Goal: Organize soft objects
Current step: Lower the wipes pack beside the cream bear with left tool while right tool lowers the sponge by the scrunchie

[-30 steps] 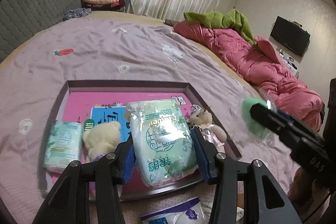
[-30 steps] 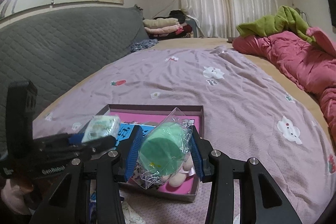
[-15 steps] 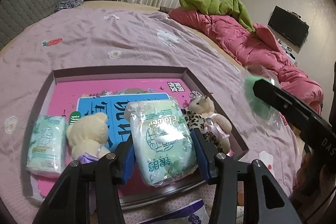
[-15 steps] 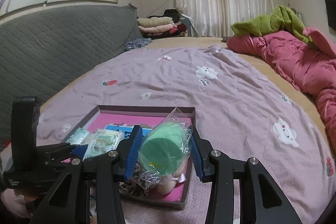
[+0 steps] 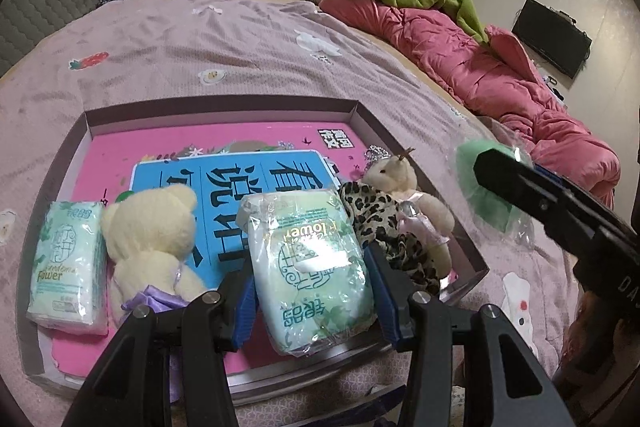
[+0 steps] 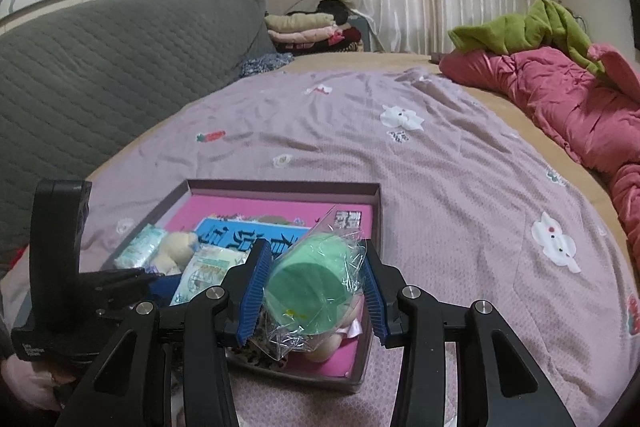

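A shallow box (image 5: 356, 109) with a pink and blue floor lies on the bed. In it rest a tissue pack (image 5: 66, 261), a cream teddy bear (image 5: 150, 239) and a small bear in leopard print (image 5: 400, 215). My left gripper (image 5: 310, 281) is shut on a green tissue pack (image 5: 308, 263), held just above the box's near edge. My right gripper (image 6: 312, 287) is shut on a green sponge in clear wrap (image 6: 310, 291), over the box's (image 6: 280, 183) right near corner. The sponge (image 5: 486, 183) also shows at the right of the left wrist view.
A purple bedspread (image 6: 420, 167) with small patches covers the bed. A pink duvet (image 5: 480, 67) with a green cloth on it lies along the right. A grey quilted headboard (image 6: 100, 47) stands at left, folded clothes (image 6: 312, 29) behind it. More packs lie under my left gripper.
Both grippers have sunk toward the box with their loads still held. The box looks larger and nearer in both views, and the bear in leopard print has come into sight.
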Motion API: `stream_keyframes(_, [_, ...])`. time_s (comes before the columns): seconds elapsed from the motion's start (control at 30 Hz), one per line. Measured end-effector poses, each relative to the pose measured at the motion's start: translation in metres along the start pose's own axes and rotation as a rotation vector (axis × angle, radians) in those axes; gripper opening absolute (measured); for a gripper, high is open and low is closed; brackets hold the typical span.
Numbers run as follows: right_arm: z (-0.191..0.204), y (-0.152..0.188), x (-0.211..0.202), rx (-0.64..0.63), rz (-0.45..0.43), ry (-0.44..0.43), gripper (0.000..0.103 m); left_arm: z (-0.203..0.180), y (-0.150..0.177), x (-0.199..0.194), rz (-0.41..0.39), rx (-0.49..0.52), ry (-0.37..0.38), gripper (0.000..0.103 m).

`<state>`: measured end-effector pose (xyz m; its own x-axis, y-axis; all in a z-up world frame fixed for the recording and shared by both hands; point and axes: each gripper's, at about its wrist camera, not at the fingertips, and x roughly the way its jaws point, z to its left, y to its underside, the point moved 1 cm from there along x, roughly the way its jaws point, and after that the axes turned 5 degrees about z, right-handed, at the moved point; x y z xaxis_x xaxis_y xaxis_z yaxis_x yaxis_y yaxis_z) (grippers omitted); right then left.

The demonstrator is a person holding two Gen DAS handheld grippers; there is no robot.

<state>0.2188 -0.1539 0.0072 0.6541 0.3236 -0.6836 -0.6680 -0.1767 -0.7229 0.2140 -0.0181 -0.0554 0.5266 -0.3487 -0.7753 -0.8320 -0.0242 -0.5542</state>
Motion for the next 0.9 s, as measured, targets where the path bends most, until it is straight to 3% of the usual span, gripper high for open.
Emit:
stream_keyframes(0.27, [0.0, 0.008, 0.014, -0.01, 0.061, 0.004, 0.046, 0.005, 0.0, 0.002, 0.018, -0.011, -0.02, 0.05])
stream_keyframes(0.9, [0.012, 0.021, 0.035, -0.081, 0.099, 0.058, 0.046, 0.007, 0.002, 0.002, 0.04, -0.005, -0.043, 0.05])
